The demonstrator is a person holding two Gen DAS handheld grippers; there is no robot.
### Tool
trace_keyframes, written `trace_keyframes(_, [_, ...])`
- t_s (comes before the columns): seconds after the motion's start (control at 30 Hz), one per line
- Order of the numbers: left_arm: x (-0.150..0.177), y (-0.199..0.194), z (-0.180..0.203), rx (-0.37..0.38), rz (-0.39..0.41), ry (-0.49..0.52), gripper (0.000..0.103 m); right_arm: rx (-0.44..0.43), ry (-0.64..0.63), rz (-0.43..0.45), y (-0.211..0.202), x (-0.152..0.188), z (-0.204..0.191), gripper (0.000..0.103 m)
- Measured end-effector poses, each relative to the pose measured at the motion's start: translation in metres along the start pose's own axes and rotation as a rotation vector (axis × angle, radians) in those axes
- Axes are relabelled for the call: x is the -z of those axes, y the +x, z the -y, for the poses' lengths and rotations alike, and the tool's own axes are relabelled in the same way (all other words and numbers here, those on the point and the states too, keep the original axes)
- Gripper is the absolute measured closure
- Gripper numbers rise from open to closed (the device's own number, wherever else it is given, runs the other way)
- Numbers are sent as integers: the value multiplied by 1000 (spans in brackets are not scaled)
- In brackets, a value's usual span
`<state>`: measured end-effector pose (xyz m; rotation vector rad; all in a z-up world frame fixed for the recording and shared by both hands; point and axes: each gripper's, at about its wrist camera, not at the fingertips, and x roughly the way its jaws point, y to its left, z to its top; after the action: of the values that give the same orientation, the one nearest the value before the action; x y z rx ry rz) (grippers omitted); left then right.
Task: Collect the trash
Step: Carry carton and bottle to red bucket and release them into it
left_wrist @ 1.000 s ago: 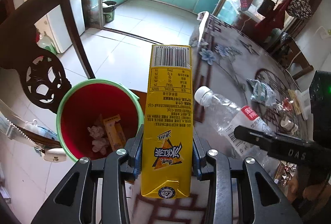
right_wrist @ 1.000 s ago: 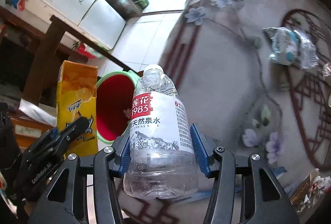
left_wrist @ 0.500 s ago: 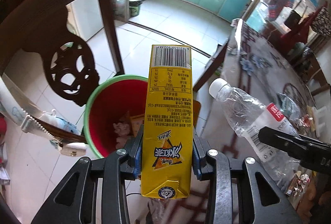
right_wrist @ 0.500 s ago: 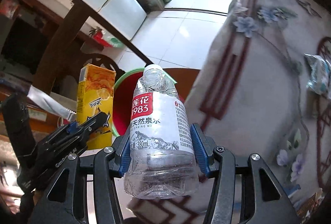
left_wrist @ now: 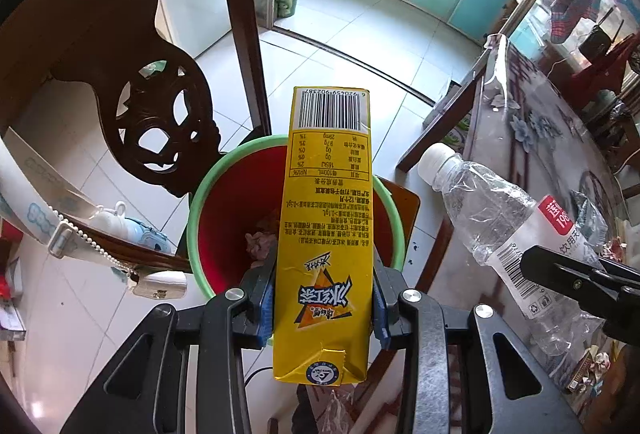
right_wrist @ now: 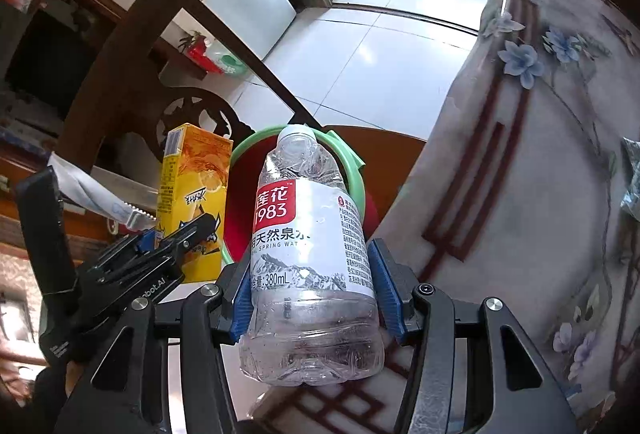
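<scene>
Left tongs (left_wrist: 324, 308): I had them clamped on the lower half of the yellow tea carton (left_wrist: 326, 234), blue pads pressed to both side panels.
Right tongs (right_wrist: 310, 298): closed around the labelled waist of the clear water bottle (right_wrist: 310, 254), white cap pointing away from me.
Carton position: it hung over the mouth of the red bin (left_wrist: 224, 230), its far end reaching past the bin's green rim.
Bottle position: it hung near the bin's desk-side rim, beside the floral-covered desk (right_wrist: 520, 173); I judged it not yet squarely above the opening.
Risk one: if I opened the right tongs there, the bottle could strike the rim and bounce to the tiled floor.
Risk two: the carton lay lengthwise, so it might bridge the rim instead of dropping in.
Risk three: both tongs were close together and could knock each other.
Carton looks: barcode end far, creased base near, upside-down print.
Bottle looks: crumpled, empty, red-and-white label.
Bin contents: crumpled scraps at the bottom.
</scene>
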<state>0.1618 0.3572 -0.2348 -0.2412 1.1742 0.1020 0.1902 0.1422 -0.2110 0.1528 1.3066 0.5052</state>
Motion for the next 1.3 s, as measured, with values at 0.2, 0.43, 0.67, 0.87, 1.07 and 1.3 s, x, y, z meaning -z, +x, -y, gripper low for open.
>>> trace_keyframes(0.2, [-2,6,-5,-13,-10,-10,68,-7,-20,-7,6,-4,-8,52])
trace_keyframes(0.43, [-3,10,-12,-22,-18,-17,68,-11,-24,-8,10,-7,-11,52])
trace_keyframes(0.67, [-6,12,-16,-34,-18,-23,67,-29,-12,12,7,-11,-12,51])
trace_keyframes(0.87, [-8,5,-20,-57,6,-37,41,-40,10,51,-5,-9,-7,35])
trace_keyframes(1.07, [-5,-4,-14,-36,28,-14,41,-18,17,80,-23,-1,-1,35])
trace_keyframes(1.3, [1,-16,19,14,47,67,41,22,73,119,-49,20,23,34])
